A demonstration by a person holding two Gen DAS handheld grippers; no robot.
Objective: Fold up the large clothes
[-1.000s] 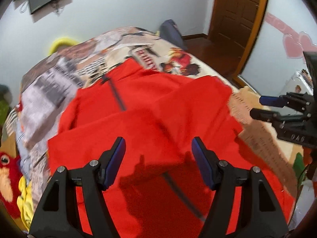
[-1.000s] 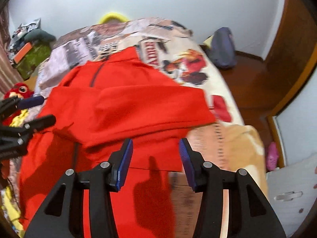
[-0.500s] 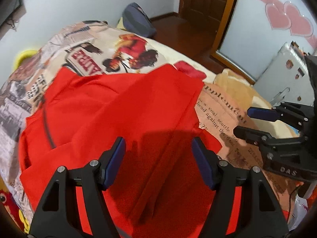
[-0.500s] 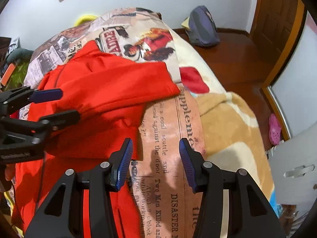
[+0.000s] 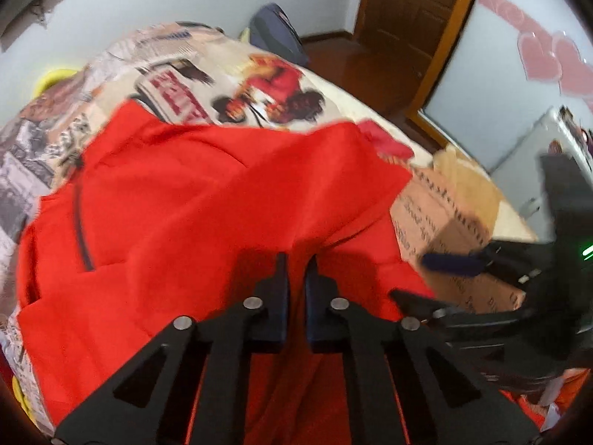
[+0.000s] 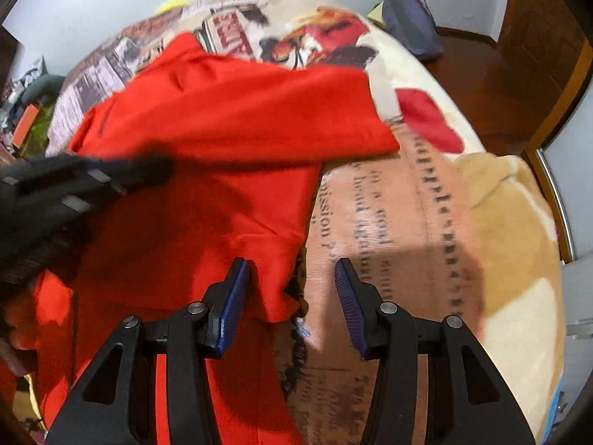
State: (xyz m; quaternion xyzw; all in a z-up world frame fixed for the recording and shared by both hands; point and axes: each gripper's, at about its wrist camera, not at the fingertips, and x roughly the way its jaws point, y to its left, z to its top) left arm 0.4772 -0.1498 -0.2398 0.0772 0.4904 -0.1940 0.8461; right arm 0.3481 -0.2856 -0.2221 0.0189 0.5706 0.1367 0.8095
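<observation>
Both claws over red garment on bed; left claw clenched on a fabric fold; right claw released, garment edge between its fingers.

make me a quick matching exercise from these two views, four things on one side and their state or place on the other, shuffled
Things:
1. left gripper
2. right gripper
3. red garment
4. dark blue bag

States or places:
A. on the wooden floor beside the bed
B. fingers wide apart, holding nothing
C. spread over the printed blanket
D. closed on a fold of red cloth

Pairs: 1-D, 2-B, 3-C, 4-A
</observation>
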